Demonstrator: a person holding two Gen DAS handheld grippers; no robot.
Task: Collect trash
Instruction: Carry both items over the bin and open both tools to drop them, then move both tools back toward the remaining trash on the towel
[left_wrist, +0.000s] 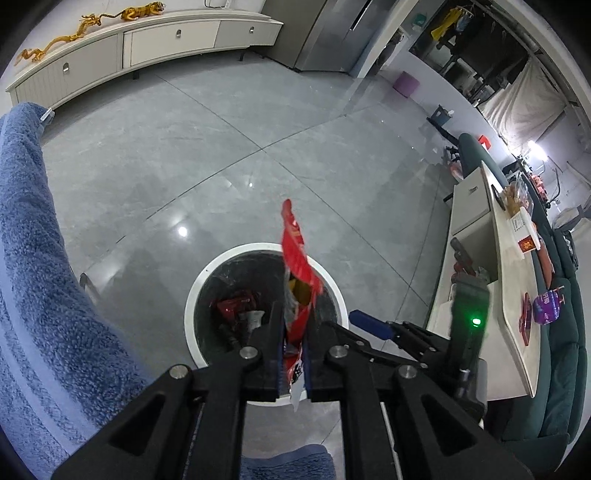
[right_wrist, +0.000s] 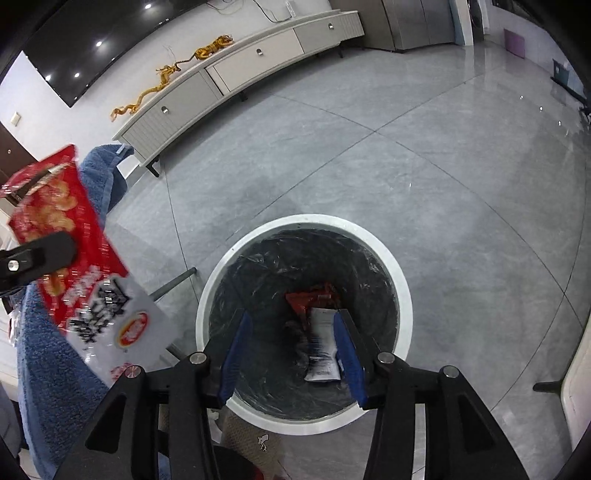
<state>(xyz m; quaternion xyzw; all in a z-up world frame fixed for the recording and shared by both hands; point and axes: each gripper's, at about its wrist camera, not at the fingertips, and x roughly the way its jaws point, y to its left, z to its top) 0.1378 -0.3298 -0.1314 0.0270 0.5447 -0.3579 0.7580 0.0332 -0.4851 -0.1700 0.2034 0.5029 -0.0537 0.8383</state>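
Note:
A white-rimmed bin (left_wrist: 195, 295) with a black liner stands on the grey floor and holds several wrappers. My left gripper (left_wrist: 295, 317) is shut on a red snack bag (left_wrist: 295, 251), which sticks up over the bin's right side. In the right wrist view the same red and white snack bag (right_wrist: 74, 240) hangs at the left, with a left finger (right_wrist: 40, 258) clamped across it. My right gripper (right_wrist: 293, 314) hangs open right above the bin (right_wrist: 404, 295). A blurred white wrapper (right_wrist: 321, 347) lies loose beside its right pad, inside the bin. One blue pad (left_wrist: 369, 321) of the right gripper shows in the left wrist view.
A blue towel (left_wrist: 37, 258) hangs close on the left of the bin. A white low table (left_wrist: 513, 280) with packets and a green sofa (left_wrist: 569, 332) stand to the right. A long white cabinet (right_wrist: 258, 55) with golden figures runs along the far wall.

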